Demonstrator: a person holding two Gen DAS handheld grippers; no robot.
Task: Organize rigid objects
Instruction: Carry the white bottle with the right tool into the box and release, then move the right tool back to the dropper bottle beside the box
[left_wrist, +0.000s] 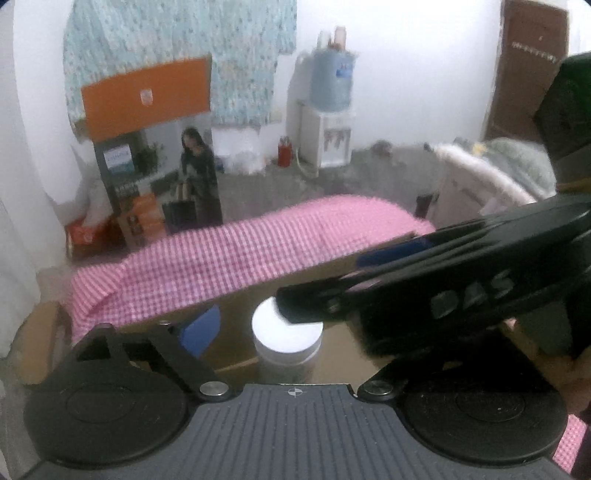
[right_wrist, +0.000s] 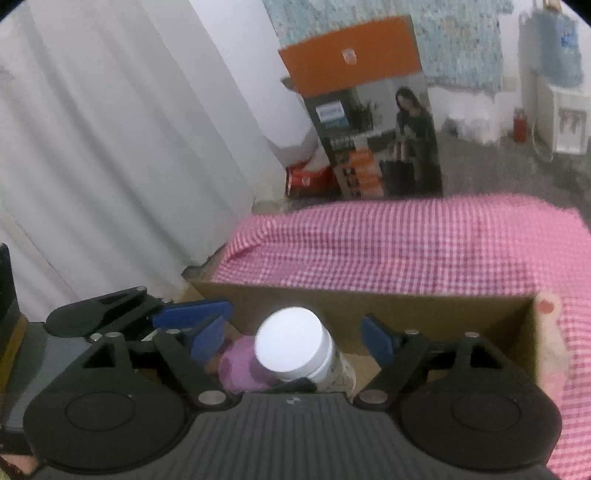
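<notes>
A white-capped bottle (right_wrist: 293, 345) stands in an open cardboard box (right_wrist: 406, 314) on a pink checked cloth. A pink object (right_wrist: 240, 363) lies beside it in the box. My right gripper (right_wrist: 295, 341) is open, its blue pads on either side of the bottle's cap without touching it. In the left wrist view the same bottle (left_wrist: 286, 334) sits between my left gripper's (left_wrist: 291, 328) fingers, which stand apart. Only the left blue pad (left_wrist: 199, 328) shows there. The right gripper's black body (left_wrist: 461, 288) crosses over the right side and hides the other pad.
The pink checked cloth (right_wrist: 406, 243) covers the surface behind the box. A tall orange and black carton (right_wrist: 373, 122) stands on the floor beyond. A white curtain (right_wrist: 110, 147) hangs at the left. A water dispenser (left_wrist: 328, 122) stands by the far wall.
</notes>
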